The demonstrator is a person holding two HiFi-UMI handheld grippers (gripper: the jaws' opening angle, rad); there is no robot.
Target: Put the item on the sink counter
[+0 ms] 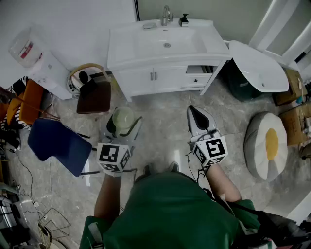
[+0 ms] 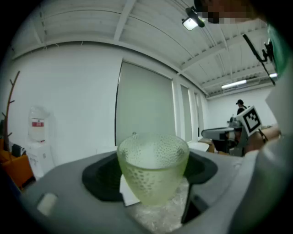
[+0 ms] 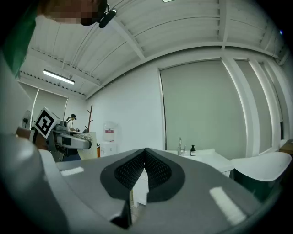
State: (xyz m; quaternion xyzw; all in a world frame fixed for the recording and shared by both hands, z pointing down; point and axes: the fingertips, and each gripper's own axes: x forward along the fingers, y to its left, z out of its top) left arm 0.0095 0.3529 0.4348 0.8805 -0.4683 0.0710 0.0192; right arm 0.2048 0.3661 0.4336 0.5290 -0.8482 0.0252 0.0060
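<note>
A pale green dimpled glass cup (image 2: 153, 167) stands upright between the jaws of my left gripper (image 2: 151, 176), which are closed against its sides. From the head view the same cup (image 1: 122, 118) shows in the left gripper (image 1: 121, 127), held over the floor in front of the white sink cabinet. The sink counter (image 1: 165, 41) with its basin lies ahead at the top. My right gripper (image 1: 199, 115) is held level to the right with its black pads touching tip to tip and nothing between them; in its own view the right gripper (image 3: 145, 157) faces the sink counter (image 3: 201, 157).
A faucet (image 1: 166, 14) and a soap bottle (image 1: 184, 20) stand at the counter's back. One cabinet drawer (image 1: 199, 69) is ajar. A brown stool (image 1: 95, 96), a blue cushion (image 1: 58, 143), a white tub (image 1: 257, 65) and a round egg-shaped cushion (image 1: 266, 145) surround the floor space.
</note>
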